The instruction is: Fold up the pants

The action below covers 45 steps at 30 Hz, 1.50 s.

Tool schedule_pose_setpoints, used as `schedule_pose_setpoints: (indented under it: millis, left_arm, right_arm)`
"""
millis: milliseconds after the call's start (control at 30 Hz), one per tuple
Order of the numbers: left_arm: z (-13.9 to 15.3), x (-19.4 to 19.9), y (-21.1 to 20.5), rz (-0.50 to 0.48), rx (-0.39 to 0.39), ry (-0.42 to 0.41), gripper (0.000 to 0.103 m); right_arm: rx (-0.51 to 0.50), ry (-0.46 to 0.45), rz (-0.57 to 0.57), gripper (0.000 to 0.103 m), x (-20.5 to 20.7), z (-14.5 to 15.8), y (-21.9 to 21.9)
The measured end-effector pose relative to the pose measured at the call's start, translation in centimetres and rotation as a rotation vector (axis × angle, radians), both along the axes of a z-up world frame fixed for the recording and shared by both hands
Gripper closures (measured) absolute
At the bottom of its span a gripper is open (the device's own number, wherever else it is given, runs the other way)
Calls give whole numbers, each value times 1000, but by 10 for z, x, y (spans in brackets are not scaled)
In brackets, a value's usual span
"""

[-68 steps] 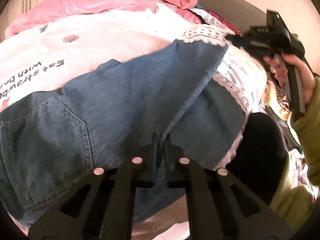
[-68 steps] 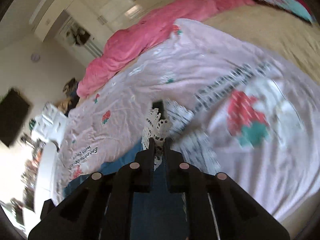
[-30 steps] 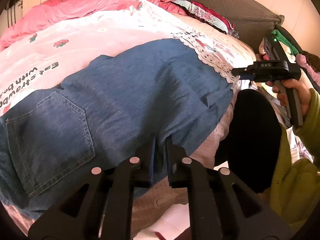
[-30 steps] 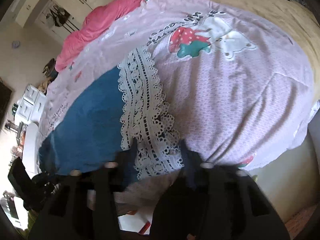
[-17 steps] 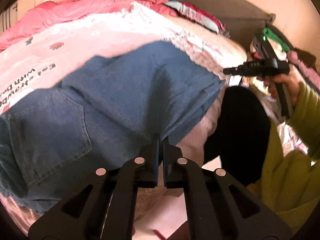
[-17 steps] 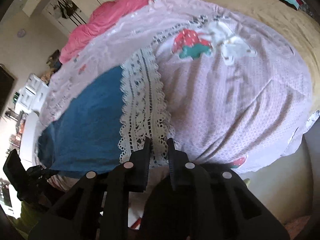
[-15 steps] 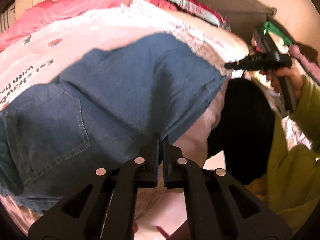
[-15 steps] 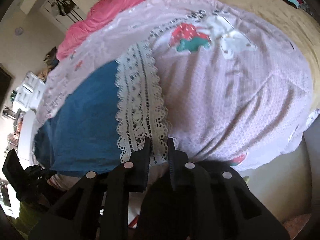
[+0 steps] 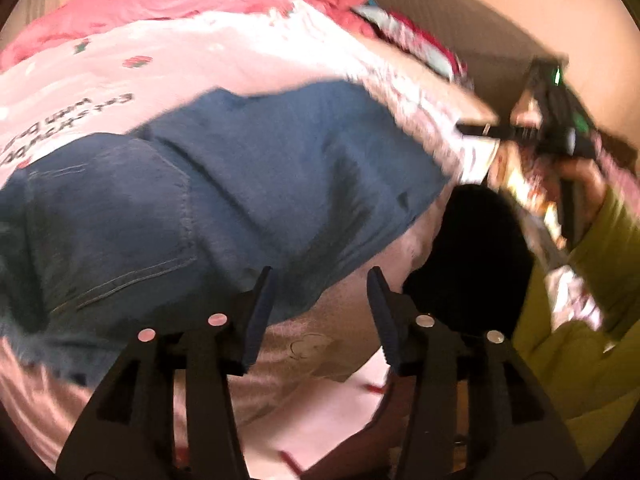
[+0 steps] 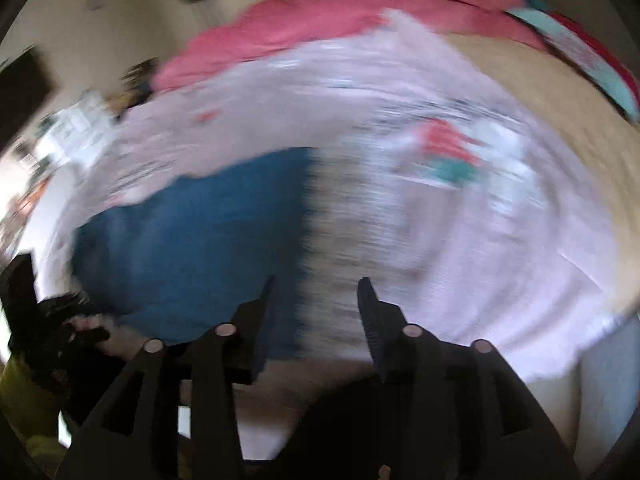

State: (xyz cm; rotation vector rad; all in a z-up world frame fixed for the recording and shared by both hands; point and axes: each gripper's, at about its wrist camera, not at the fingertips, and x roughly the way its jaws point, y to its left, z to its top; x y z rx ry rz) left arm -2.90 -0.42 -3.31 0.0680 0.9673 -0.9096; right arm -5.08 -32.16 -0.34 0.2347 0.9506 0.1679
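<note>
Both frames motion-blurred. No containers visible.

Left tool: fingers spread wide, gripping nothing, sitting low centre of the left wrist frame just at the near edge of the pants. Pants lie spread on the bed's pink strawberry-print quilt, back pocket at left of frame, lace-trimmed hem toward the right.

Right tool: also spread apart, empty, at bottom centre of the right wrist frame over the blurred lace hem. Same tool shows at the upper right of the left wrist frame, held by a hand in a green sleeve.
</note>
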Motion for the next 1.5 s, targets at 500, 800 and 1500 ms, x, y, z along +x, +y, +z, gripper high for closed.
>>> schedule_pose_setpoints:
  millis: [500,800,1500]
  left_arm:
    - [15,44,138,645,51,27,29]
    - [8,62,121,660,122,-28,70]
    - [76,43,167,752,130,-173,50]
  right_arm:
    - [-32,138,178,43,35,-58,63]
    - [-23,140,184,40,26,-58,59]
    - [-23,150,212,25,32,-58,72]
